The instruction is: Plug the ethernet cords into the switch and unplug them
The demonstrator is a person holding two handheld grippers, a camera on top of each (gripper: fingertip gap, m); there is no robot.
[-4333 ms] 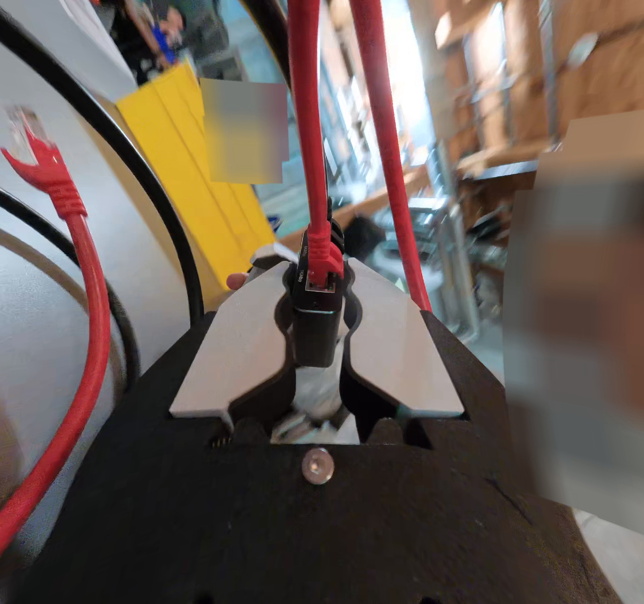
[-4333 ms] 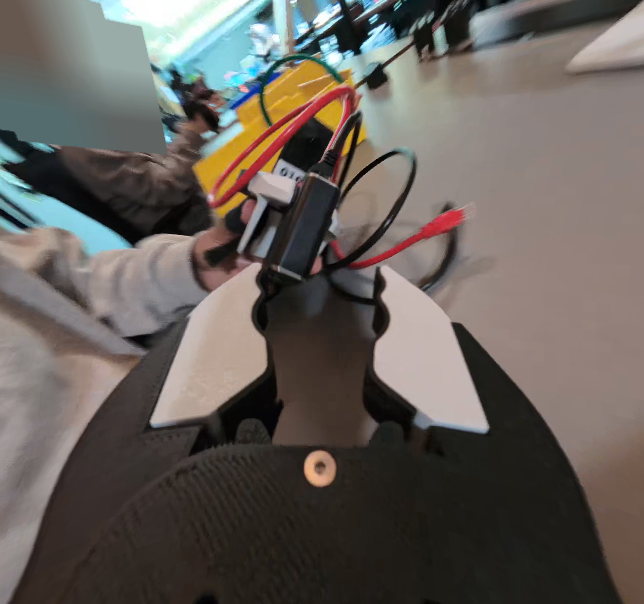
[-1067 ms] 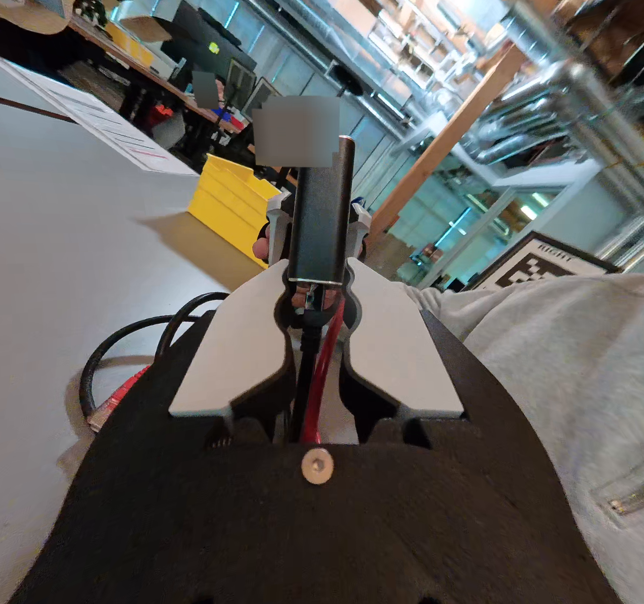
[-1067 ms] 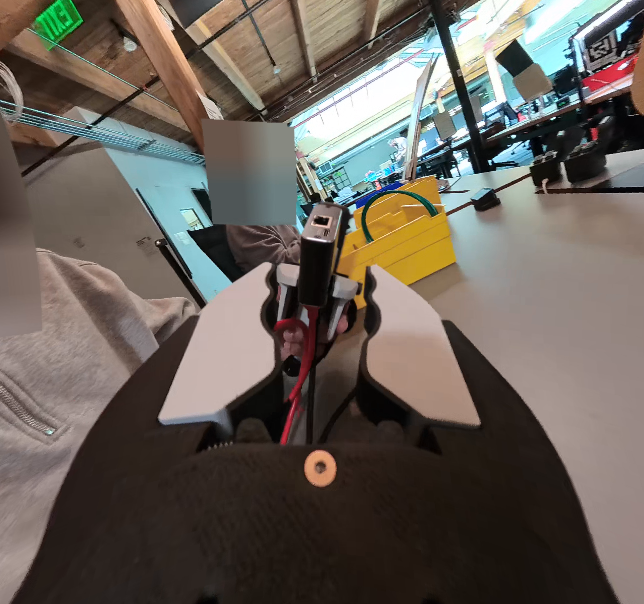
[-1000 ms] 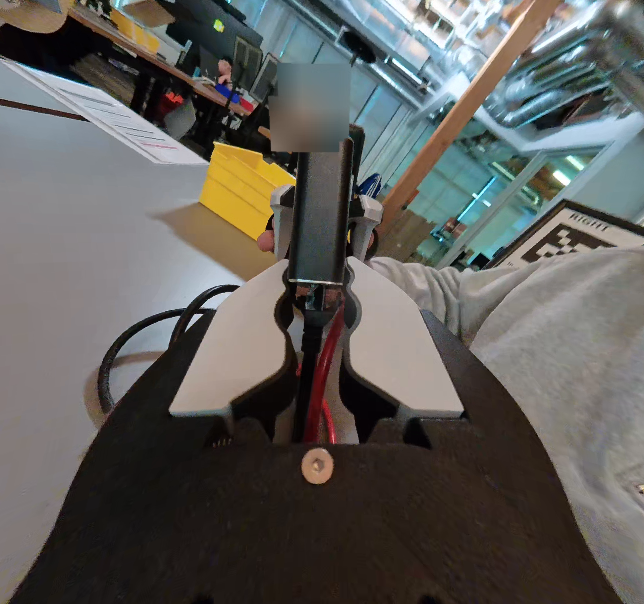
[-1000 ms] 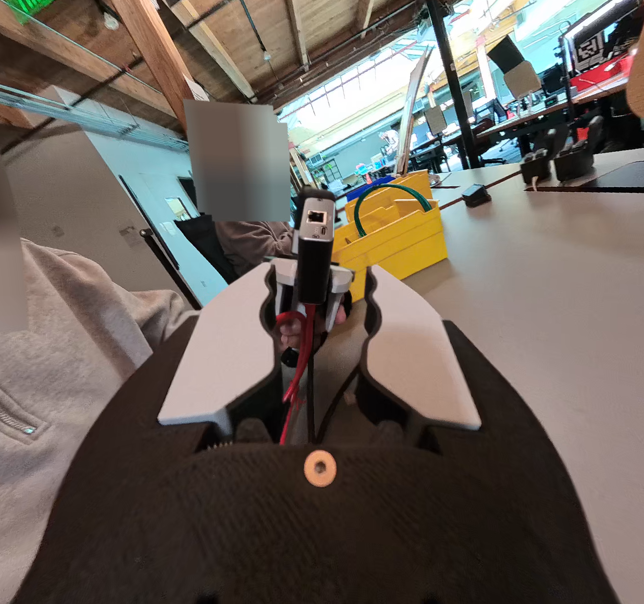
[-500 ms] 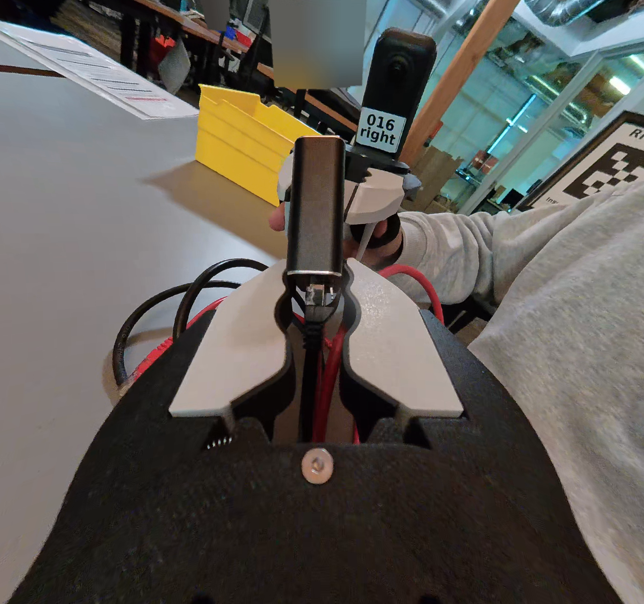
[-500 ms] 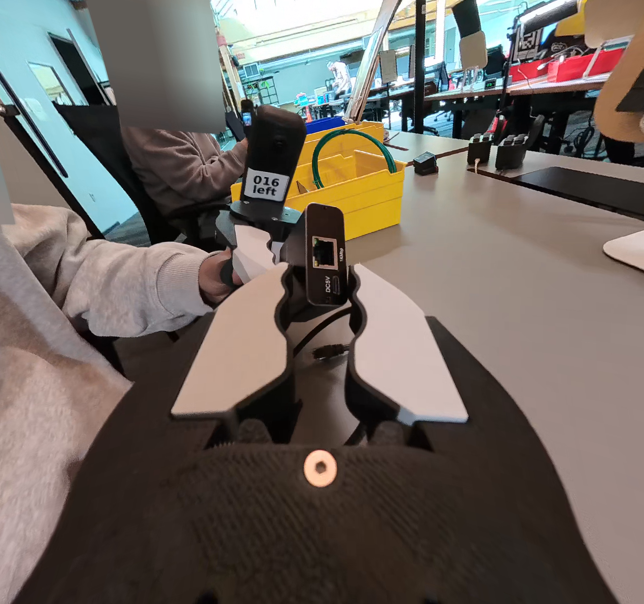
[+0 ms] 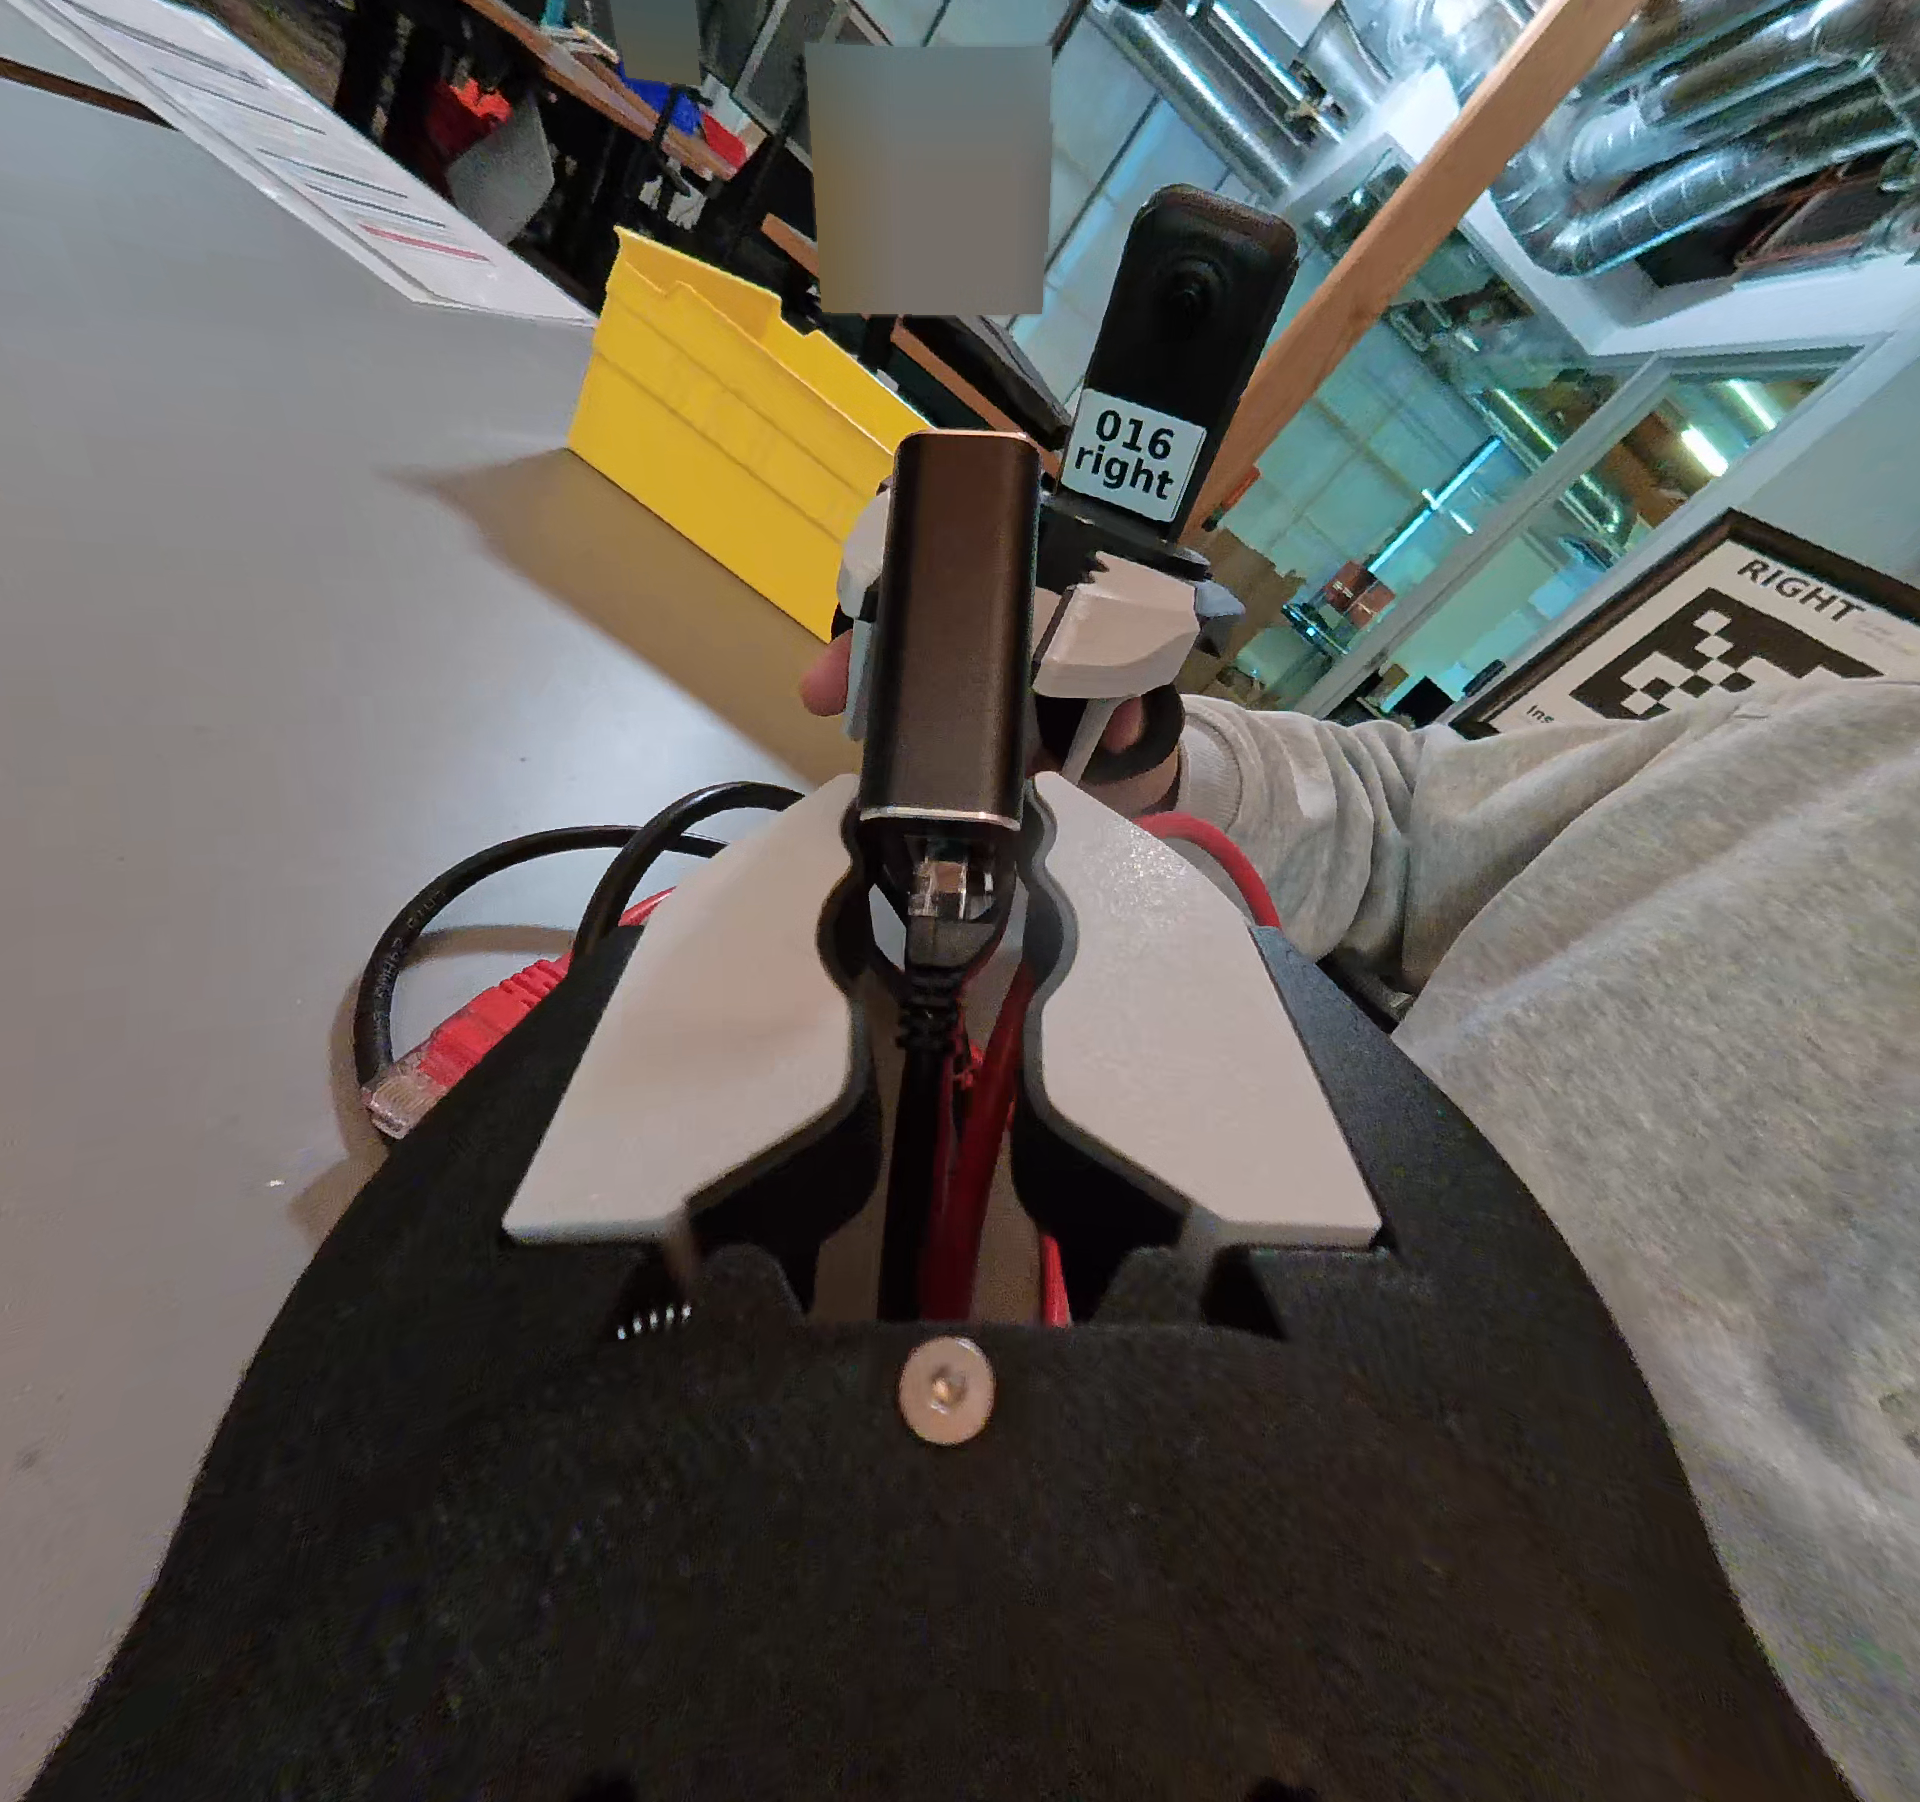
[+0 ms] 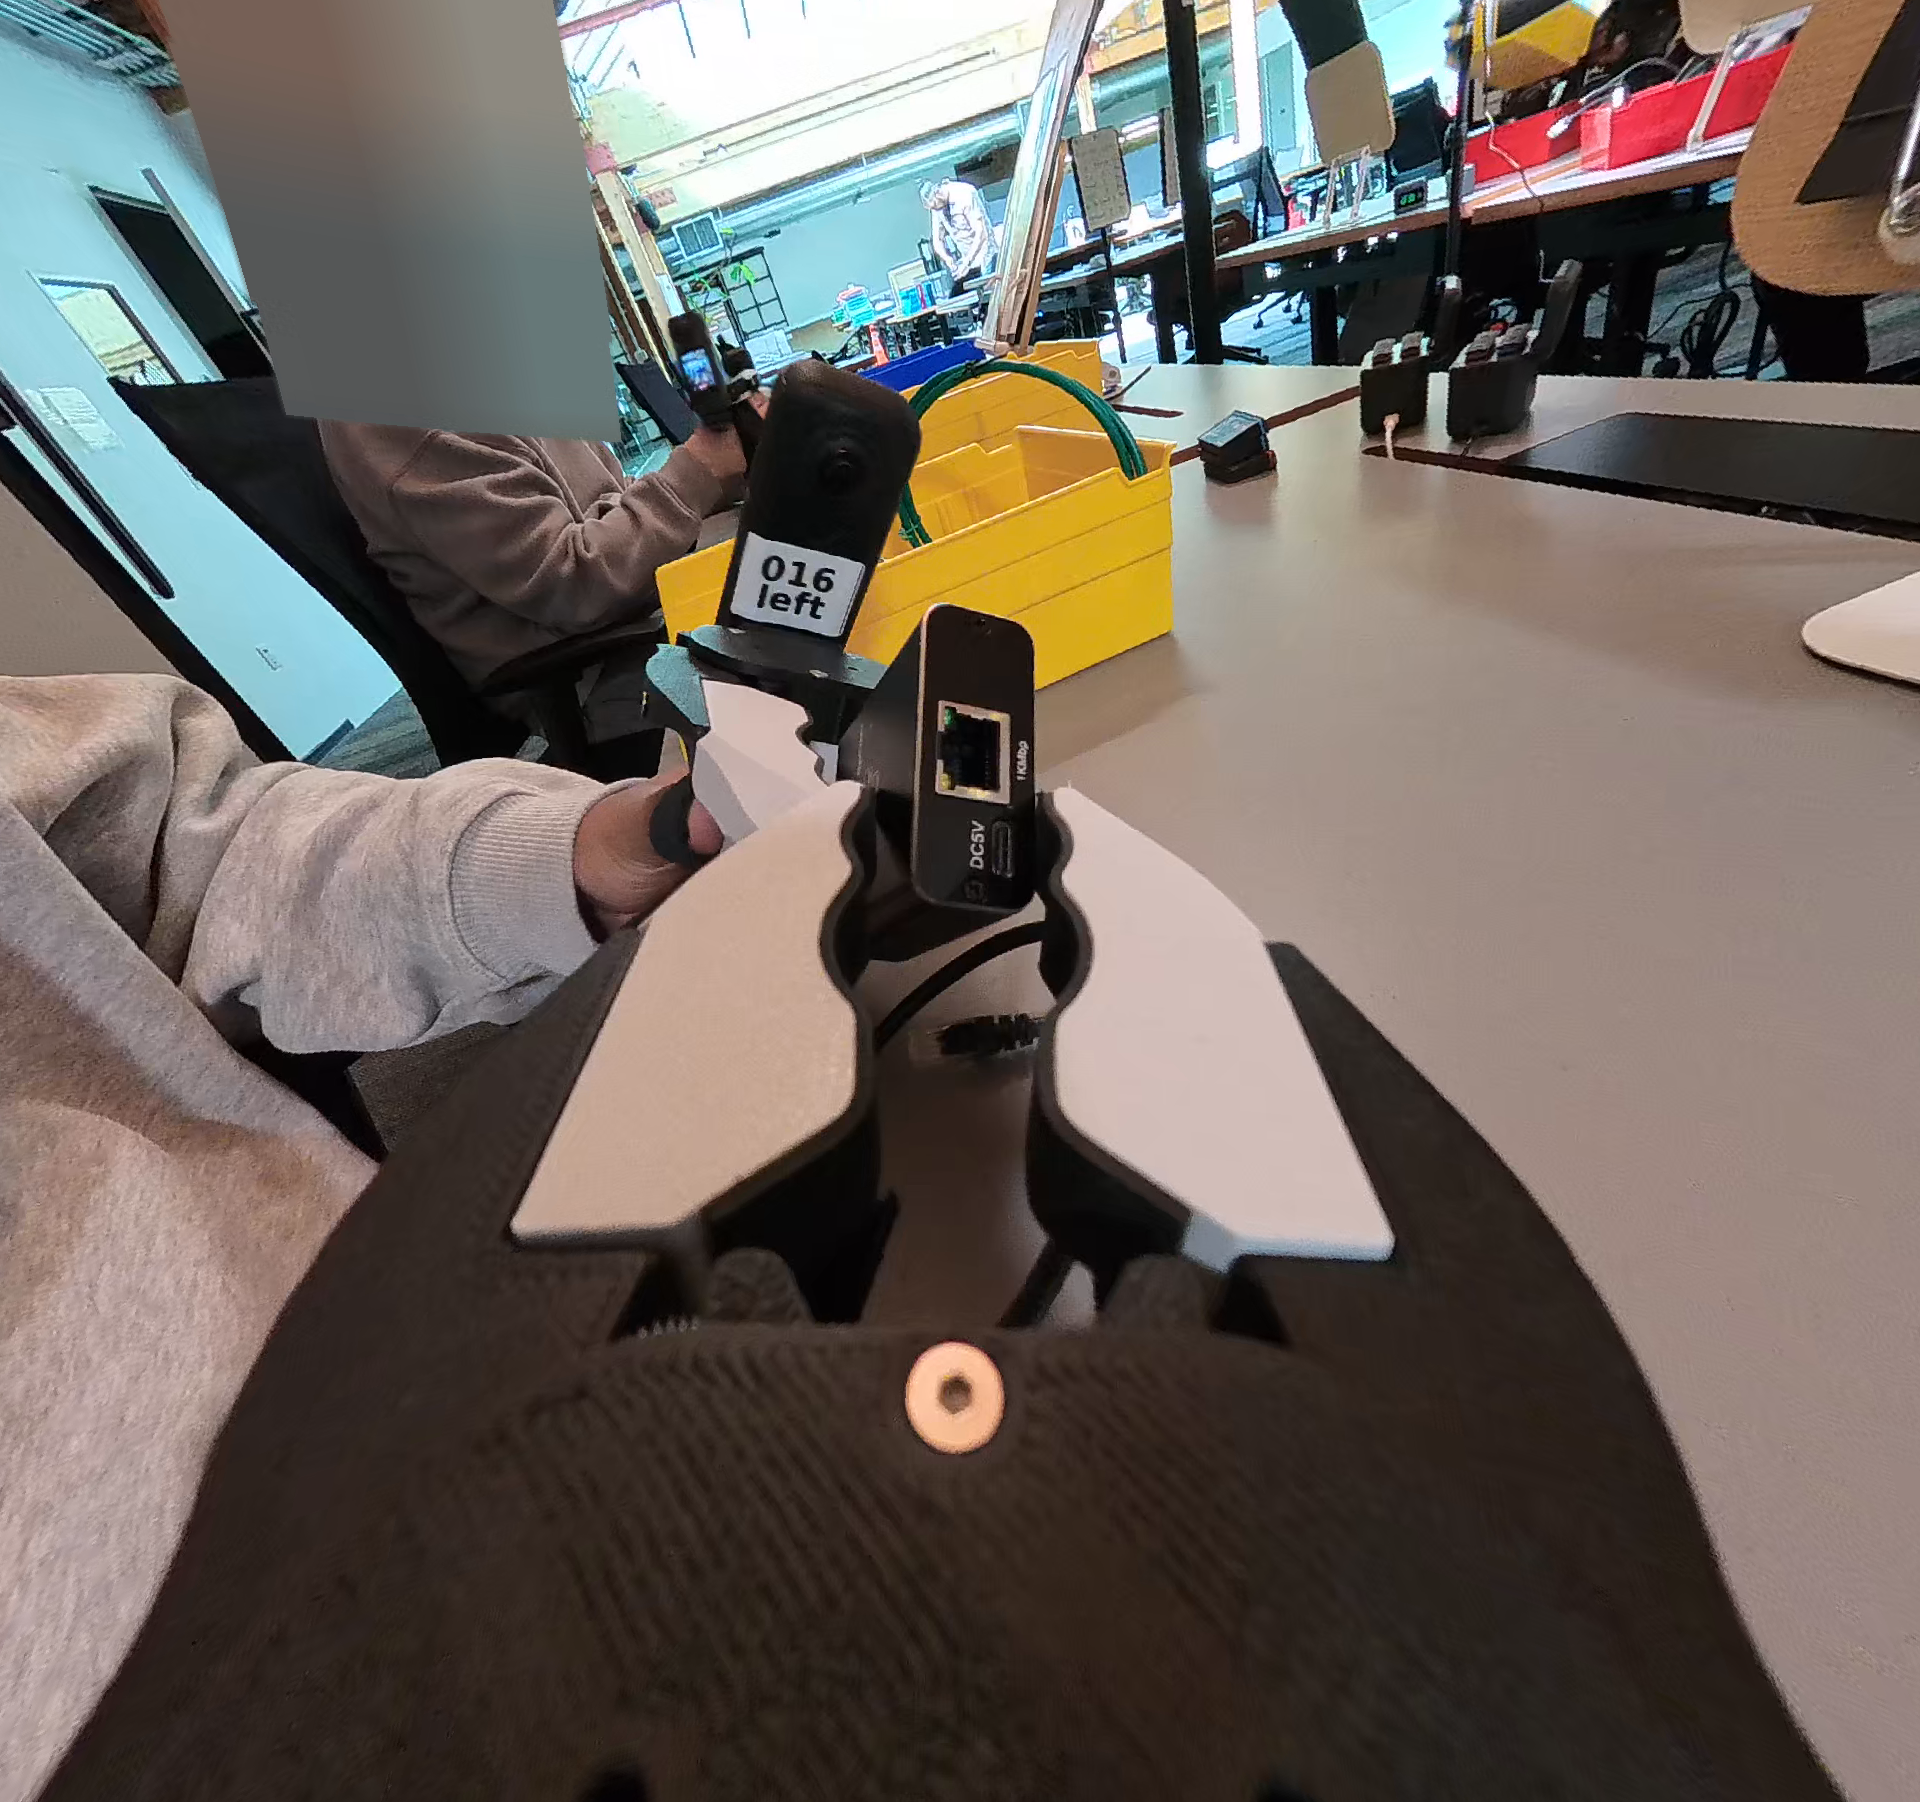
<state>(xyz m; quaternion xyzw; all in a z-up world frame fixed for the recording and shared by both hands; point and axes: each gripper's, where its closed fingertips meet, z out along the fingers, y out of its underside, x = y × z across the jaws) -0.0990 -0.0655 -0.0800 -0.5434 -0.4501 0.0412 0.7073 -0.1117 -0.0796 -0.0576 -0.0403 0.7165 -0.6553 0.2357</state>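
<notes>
The switch (image 9: 951, 640), a small dark metal box, is up off the grey table (image 9: 260, 609), held in the air between the two grippers. At its near end in the left wrist view a black cord (image 9: 920, 1046) sits plugged in, its clear plug visible in the port, and a red cord (image 9: 982, 1108) runs down beside it; whether the red one is seated in a port I can't tell from here. The left gripper (image 9: 940, 879) has its jaws drawn in narrow around that plug end of the switch, clamping it.

Over to the other side: the far face of the switch (image 10: 971, 765) shows an empty network port, nothing in it, and a small power socket below. The right gripper (image 10: 956, 859) has its jaws close on either side of that end, but whether they actually pinch the box or just flank it is unclear. On the table below lies a loose black plug (image 10: 982, 1033), and in the left view a loose red plug (image 9: 436, 1066) rests beside a black loop of cable.

So, my read: one cord in, possibly two, one port open, loose ends waiting on the table. Plugging looks partly done, and all the unplugging is left. A yellow bin (image 10: 1039, 526) stands well behind, uninvolved.
</notes>
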